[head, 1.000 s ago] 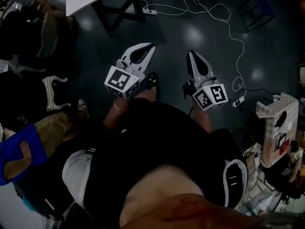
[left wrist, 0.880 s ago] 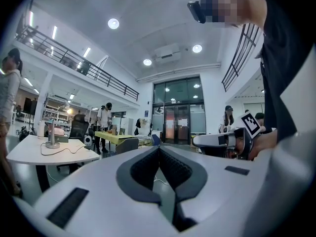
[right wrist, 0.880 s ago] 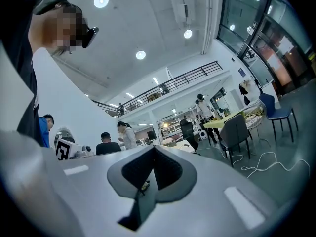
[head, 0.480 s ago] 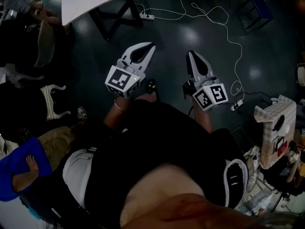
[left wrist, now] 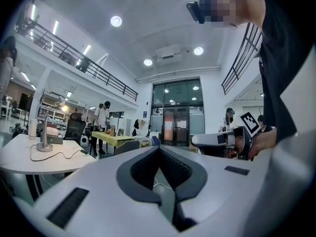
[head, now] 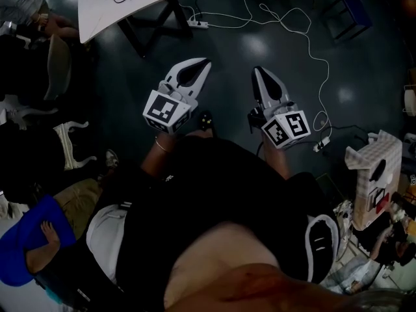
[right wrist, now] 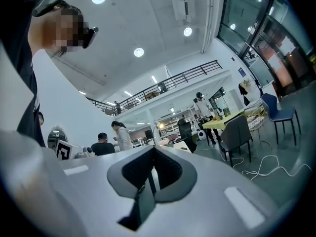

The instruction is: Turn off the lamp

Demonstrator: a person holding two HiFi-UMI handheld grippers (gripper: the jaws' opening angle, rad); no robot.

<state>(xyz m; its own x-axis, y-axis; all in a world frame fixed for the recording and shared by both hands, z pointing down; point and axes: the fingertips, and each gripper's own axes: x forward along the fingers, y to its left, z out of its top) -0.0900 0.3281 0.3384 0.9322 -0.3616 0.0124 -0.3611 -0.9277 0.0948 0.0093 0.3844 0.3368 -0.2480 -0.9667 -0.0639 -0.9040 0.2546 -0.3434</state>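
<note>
A desk lamp (left wrist: 45, 138) stands on a round base on the white table (left wrist: 29, 159) at the left of the left gripper view. Its thin arm reaches up to a lit head (left wrist: 64, 108), and a cable loops from its base. In the head view only a corner of that table (head: 130, 2) shows at the top left; the lamp itself is out of frame. My left gripper (head: 207, 62) (left wrist: 158, 148) and my right gripper (head: 256, 70) (right wrist: 154, 148) are held side by side above the dark floor. Both are shut and empty, well short of the table.
A power strip (head: 198, 25) and a long white cable (head: 312, 51) lie on the floor ahead. Seated people and chairs (head: 58, 64) line the left side. A cardboard box (head: 374, 174) stands at the right. A yellow-green table (left wrist: 116, 136) with people stands farther off.
The white table has come further into the head view and the floor has slid toward me as I walk forward. Both grippers keep the same pose, shut and empty.
</note>
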